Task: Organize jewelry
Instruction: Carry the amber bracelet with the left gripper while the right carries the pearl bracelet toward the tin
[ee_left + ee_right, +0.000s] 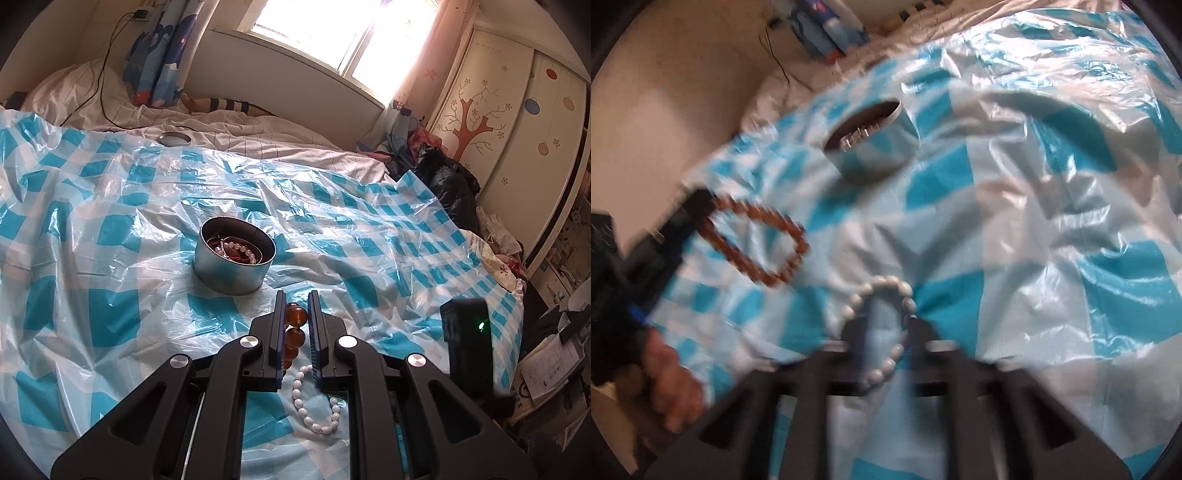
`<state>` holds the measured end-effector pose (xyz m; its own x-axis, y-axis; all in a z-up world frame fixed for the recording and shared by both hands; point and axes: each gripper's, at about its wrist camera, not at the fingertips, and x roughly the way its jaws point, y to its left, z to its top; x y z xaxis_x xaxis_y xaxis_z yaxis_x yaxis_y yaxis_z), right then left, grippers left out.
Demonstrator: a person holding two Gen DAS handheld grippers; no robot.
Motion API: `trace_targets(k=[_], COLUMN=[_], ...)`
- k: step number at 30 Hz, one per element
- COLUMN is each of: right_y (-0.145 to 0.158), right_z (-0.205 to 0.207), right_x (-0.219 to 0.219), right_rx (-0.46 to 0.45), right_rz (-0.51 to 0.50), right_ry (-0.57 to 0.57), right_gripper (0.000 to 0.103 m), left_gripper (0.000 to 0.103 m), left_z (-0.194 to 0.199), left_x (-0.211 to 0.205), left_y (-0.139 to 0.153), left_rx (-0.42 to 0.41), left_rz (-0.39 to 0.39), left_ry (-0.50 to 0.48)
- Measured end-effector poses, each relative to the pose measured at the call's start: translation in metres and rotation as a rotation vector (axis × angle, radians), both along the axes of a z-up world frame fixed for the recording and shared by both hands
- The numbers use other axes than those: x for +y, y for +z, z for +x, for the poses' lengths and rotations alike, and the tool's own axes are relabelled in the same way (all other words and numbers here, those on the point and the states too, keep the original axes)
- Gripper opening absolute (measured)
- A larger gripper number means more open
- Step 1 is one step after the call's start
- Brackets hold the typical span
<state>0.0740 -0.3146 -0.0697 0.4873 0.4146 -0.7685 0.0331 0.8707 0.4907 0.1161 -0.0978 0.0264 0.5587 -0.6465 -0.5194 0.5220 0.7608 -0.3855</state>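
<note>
Left wrist view, left to right:
- Sheet (92,221): blue-and-white checked plastic, crumpled, spread over the bed.
- Lid (175,139): round, metal, upper left of centre, at the sheet's far edge.
- Tin (236,258): round, open, centre of frame; holds red beads and a white bead string.
- Left gripper (295,314): lower centre, jaws clamped on the amber bracelet (295,334), whose beads show between the two fingers.
- White bracelet (314,402): lower centre, on the sheet below the left gripper's fingers.
- Right gripper (467,347): only a black body with a green light shows, lower right.

Right wrist view, blurred, left to right:
- Hand (670,384): lower left, holding the left gripper.
- Amber bracelet: left of centre, a loop hanging from the left gripper's tip.
- Tin: upper centre.
- Right gripper (888,325): lower centre, jaws parted; the white bracelet lies looped between and around its fingers; whether the pads press on it cannot be told.
</note>
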Motion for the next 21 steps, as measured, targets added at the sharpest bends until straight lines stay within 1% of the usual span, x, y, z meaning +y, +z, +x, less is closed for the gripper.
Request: trace_targets(k=[2,3,5,6,7,8,9,10,12,13,14,15,17,20,21], right_y=[0.007,0.004,-0.002,-0.002,-0.003,-0.004,-0.005,-0.006,-0.011,-0.011,-0.013,-0.014,-0.011,-0.002,0.0], right_z=[-0.002,-0.001,-0.003,-0.002,-0.002,-0.003,-0.004,-0.005,-0.005,-0.003,-0.003,-0.004,-0.007,-0.011,-0.012], right_x=[0.011,0.016,0.024,0.026,0.027,0.026,0.023,0.016,-0.004,-0.011,-0.022,-0.028,-0.039,-0.048,-0.05], right_rx=[-0.031,-0.034,-0.022,-0.022,-0.021,-0.013,-0.01,-0.007,-0.003,-0.007,-0.019,-0.035,-0.087,-0.182,-0.2], right_rz=[-0.107,-0.156,-0.214,-0.246,-0.252,-0.216,-0.18,-0.119,0.132,0.206,0.317,0.398,0.551,0.709,0.74], right_ry=[0.027,0.041,0.067,0.073,0.078,0.084,0.078,0.073,0.041,0.027,0.008,-0.004,-0.018,-0.013,-0.013], right_gripper=[0.045,0.045,0.045,0.036,0.028,0.009,0.008,0.008,0.008,0.008,0.008,0.008,0.008,0.008,0.008], left_gripper=[0.01,0.01,0.01,0.01,0.01,0.01,0.01,0.01,0.01,0.01,0.01,0.01,0.01,0.01,0.01], left_z=[0.0,0.0,0.0,0.0,0.0,0.0,0.0,0.0,0.0,0.0,-0.001,-0.001,-0.001,0.0,0.0], left_x=[0.0,-0.001,0.0,0.0,0.0,0.0,0.0,0.0,0.001,0.001,0.001,0.001,0.001,0.001,0.001], left_y=[-0.001,-0.001,-0.001,-0.001,-0.001,-0.001,-0.001,-0.001,0.0,0.0,0.0,0.0,0.0,0.0,0.0], left_rx=[0.002,0.001,0.002,0.002,0.002,0.002,0.002,0.002,0.0,-0.002,-0.003,-0.002,-0.003,-0.001,0.0], left_rz=[-0.001,-0.001,-0.001,0.0,0.0,0.0,-0.001,-0.003,-0.006,-0.007,-0.007,-0.007,-0.007,-0.008,-0.009], left_ry=[0.001,0.001,0.0,0.001,0.001,0.002,0.001,0.003,0.006,0.007,0.008,0.008,0.007,0.008,0.008])
